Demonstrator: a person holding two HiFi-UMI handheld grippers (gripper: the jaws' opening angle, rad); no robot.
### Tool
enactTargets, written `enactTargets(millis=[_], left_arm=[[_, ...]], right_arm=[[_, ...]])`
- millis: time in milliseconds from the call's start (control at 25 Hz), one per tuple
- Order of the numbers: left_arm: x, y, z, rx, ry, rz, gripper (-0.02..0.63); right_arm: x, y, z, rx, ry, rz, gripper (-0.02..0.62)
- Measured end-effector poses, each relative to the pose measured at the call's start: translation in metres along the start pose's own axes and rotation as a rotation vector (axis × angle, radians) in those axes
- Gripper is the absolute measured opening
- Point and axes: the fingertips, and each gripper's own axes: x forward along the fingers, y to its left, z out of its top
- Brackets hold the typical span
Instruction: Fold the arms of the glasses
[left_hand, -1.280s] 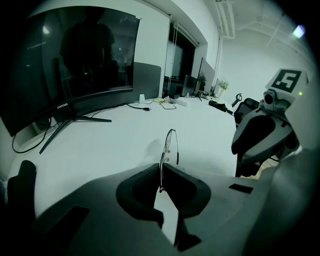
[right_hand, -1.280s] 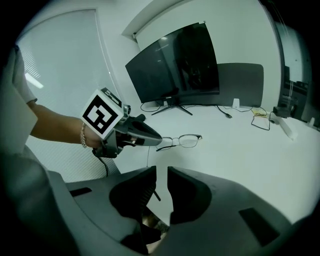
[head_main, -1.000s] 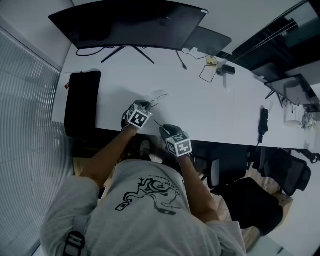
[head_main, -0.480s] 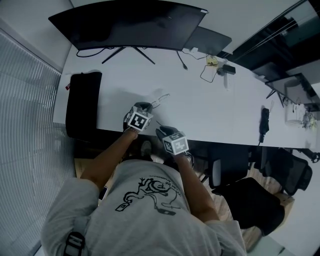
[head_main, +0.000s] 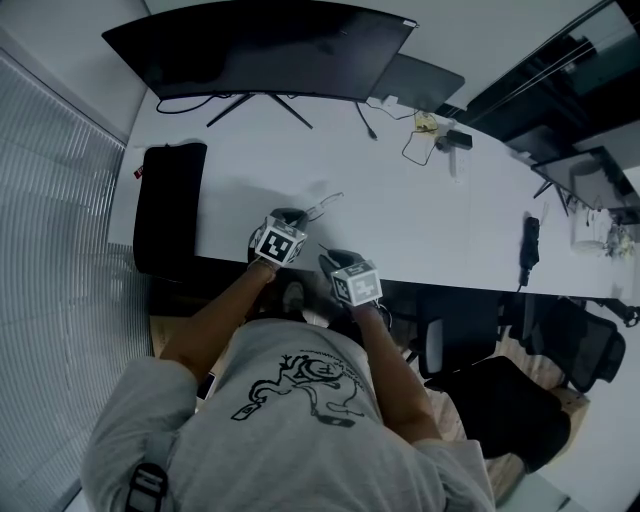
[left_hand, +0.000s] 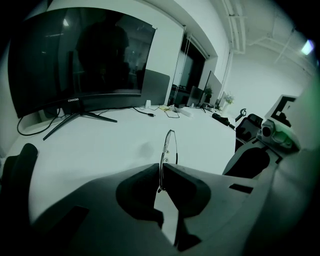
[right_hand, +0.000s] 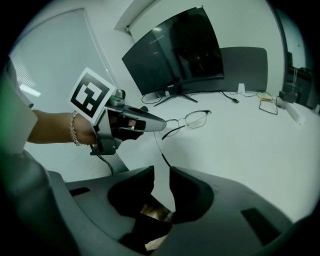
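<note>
The left claw (left_hand: 161, 169) is clamped on the frame of the glasses (left_hand: 170, 142), above the surface (left_hand: 100, 150) close to its near edge. The jaws of the right claw (right_hand: 161, 172) have just been opening and grip nothing. The loose arm (right_hand: 159, 149) runs from the frame down toward this claw, with its tip at the mouth of the gap.

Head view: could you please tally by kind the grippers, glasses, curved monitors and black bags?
Glasses: 1
Grippers: 2 (left gripper; right gripper, whose jaws have just been opening, glasses' arm tip between them)
Curved monitor: 1
Black bag: 1
Total: 5

Thin wire-rimmed glasses (right_hand: 195, 119) (arms open), held above white desk (right_hand: 250, 150).
</note>
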Motion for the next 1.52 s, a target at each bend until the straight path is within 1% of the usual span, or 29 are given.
enactTargets(millis=[200,480,800,1200,1520], left_arm=[[-0.001,-0.010,-0.004,0.003,0.010,-0.033,0.038],[-0.007,-0.022,-0.004,0.038,-0.001,-0.053,0.038],[-0.013,-0.033,-0.009,0.057,0.004,-0.083,0.038],[-0.019,-0.043,-0.018,0.079,0.042,-0.104,0.038],[-0.016,-0.049,-0.015,0.099,0.038,-0.129,0.038]], right_arm=[[-0.003,-0.007,-0.002,0.002,-0.005,-0.025,0.110],[-0.008,-0.018,-0.003,0.008,-0.012,-0.063,0.118],[-0.011,-0.023,-0.004,0.021,-0.016,-0.080,0.121],[-0.012,-0.032,0.001,0.020,-0.029,-0.104,0.123],[-0.011,-0.041,0.005,0.021,-0.039,-0.120,0.126]])
